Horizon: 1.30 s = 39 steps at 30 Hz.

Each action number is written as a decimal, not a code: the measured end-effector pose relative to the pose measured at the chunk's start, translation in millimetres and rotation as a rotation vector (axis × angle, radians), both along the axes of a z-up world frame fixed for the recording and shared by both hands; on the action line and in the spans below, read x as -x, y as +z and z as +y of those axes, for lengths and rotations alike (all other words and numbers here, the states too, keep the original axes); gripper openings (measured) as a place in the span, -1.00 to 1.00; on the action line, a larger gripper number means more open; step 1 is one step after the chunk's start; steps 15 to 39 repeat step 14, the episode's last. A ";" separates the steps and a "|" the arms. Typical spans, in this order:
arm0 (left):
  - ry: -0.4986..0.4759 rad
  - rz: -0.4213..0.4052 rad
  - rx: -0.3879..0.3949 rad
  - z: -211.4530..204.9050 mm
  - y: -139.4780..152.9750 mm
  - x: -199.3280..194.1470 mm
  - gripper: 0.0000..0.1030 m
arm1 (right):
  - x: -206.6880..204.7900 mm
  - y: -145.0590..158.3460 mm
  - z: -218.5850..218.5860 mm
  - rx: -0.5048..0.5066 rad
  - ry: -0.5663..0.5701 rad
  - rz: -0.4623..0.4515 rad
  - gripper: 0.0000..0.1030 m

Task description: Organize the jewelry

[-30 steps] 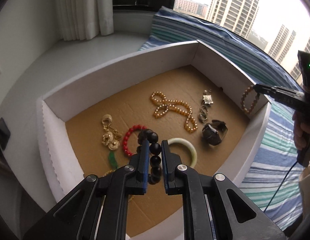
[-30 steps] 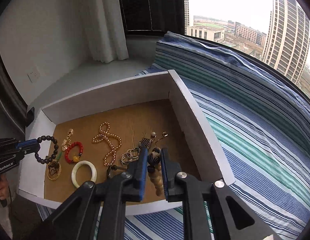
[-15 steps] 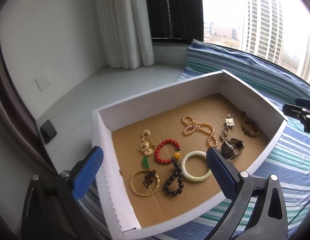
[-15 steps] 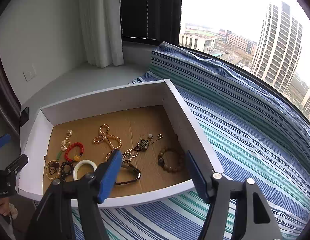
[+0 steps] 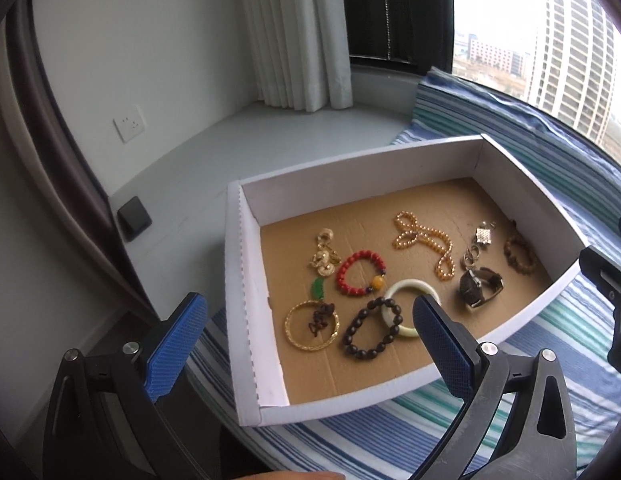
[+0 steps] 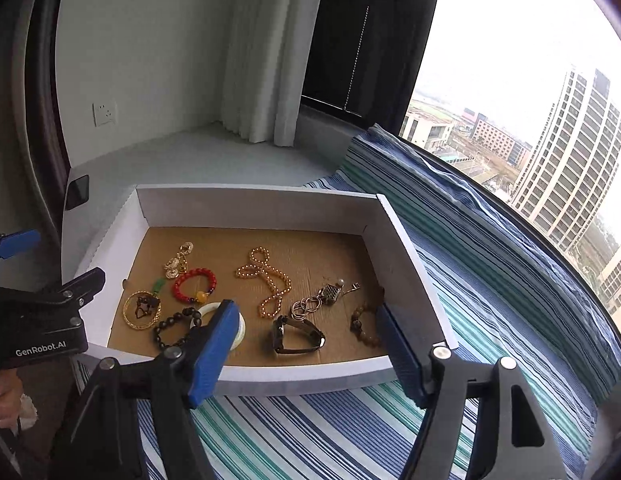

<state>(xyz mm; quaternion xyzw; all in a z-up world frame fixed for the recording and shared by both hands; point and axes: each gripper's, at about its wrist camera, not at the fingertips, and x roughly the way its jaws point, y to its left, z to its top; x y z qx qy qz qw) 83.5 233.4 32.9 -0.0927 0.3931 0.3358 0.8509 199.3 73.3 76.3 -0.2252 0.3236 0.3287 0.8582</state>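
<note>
Box (image 5: 246,292): white walls, plain brown cardboard floor.
Cloth (image 6: 490,280) under the box: stripes of dark blue, white and teal green.
Bead bracelet (image 5: 360,272): red, with one amber-yellow bead.
Bead necklace (image 5: 424,242): orange-gold.
Bangle (image 5: 410,288): pale creamy white.
Second bead bracelet (image 5: 370,334): very dark brown, near black.
Ring-shaped bangle (image 5: 310,326): gold.
Pendant (image 5: 318,289): green.
Third bead bracelet (image 5: 519,250): mottled brown.
Watch (image 5: 480,286): dark brown.
Curtain (image 5: 294,32): white.
Left gripper (image 5: 306,344) and right gripper (image 6: 306,354): black frames, blue textured pads (image 5: 174,346).
</note>
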 end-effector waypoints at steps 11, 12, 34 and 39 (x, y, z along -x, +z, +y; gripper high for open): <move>-0.023 -0.038 0.053 1.2 2.3 2.5 0.99 | 0.4 -5.0 12.4 0.023 -0.007 0.071 0.41; -0.028 -0.041 0.058 1.5 1.8 2.0 0.99 | 0.1 -5.3 12.5 0.021 -0.008 0.074 0.41; -0.020 -0.042 0.048 1.2 1.3 1.7 0.99 | 0.0 -5.5 12.8 0.021 -0.008 0.074 0.41; -0.020 -0.042 0.048 1.2 1.3 1.7 0.99 | 0.0 -5.5 12.8 0.021 -0.008 0.074 0.41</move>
